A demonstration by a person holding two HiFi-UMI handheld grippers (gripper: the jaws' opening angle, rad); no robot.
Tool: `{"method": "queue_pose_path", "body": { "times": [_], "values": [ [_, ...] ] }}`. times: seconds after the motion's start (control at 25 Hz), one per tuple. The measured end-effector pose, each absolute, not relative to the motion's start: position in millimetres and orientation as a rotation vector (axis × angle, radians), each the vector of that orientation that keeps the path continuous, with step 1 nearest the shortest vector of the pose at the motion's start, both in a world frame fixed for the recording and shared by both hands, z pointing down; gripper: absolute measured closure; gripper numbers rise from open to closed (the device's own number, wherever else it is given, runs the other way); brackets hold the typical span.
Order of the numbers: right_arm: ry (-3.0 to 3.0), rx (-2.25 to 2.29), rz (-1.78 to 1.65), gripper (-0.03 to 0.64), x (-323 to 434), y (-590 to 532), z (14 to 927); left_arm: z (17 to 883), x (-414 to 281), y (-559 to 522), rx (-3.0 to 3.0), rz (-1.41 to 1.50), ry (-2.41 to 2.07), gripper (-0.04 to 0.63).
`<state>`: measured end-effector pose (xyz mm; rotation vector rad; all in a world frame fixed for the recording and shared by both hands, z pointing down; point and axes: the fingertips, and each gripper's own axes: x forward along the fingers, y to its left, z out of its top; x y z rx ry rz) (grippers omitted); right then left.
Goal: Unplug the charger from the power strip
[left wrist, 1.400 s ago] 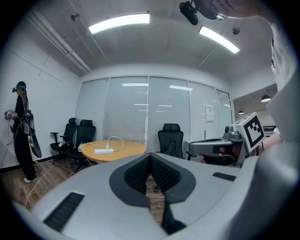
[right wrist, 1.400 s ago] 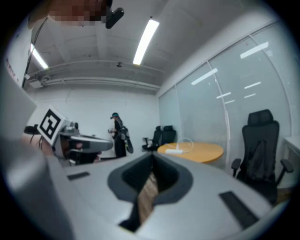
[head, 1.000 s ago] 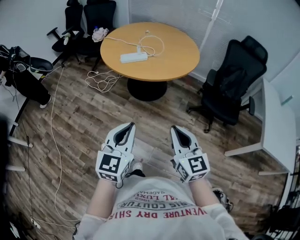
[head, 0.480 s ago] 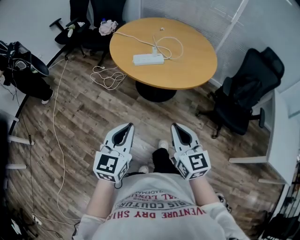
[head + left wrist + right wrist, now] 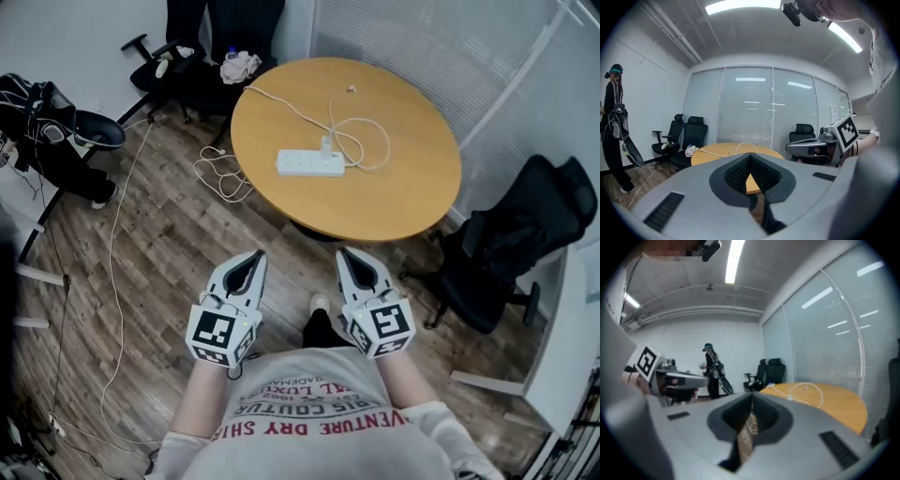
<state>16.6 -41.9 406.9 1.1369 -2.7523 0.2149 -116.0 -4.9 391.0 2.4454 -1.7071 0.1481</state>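
Head view: power strip lies left-to-right, charger upright on it; left gripper, right gripper fingers clenched, empty.

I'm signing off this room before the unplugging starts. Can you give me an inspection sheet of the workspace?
Surface: round wooden table, mostly bare.
Job's things: white power strip on the table, charger plugged into it.
Clutter: nothing seen on the table.
Grippers: left gripper and right gripper both shut, empty, over the floor short of the table.
Cables: charger cable loops on the table; strip cord runs off the edge to a floor coil; long floor cable.
Surroundings: office chairs, blinds, a person standing.
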Motion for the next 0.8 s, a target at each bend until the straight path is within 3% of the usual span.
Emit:
{"method": "queue_pose_path", "body": {
  "times": [0.48, 0.8],
  "values": [
    [-2.765, 0.960, 0.249, 0.588, 31.1, -222.8, 425.1, 392.4, -79.8, -183.9, 2.372, 0.117, -1.790, 0.563],
    [-2.665, 1.009, 0.377, 0.588, 31.1, -283.1, 455.1, 427.4, -102.5, -249.8, 2.275, 0.133, -1.744, 0.563]
  ]
}}
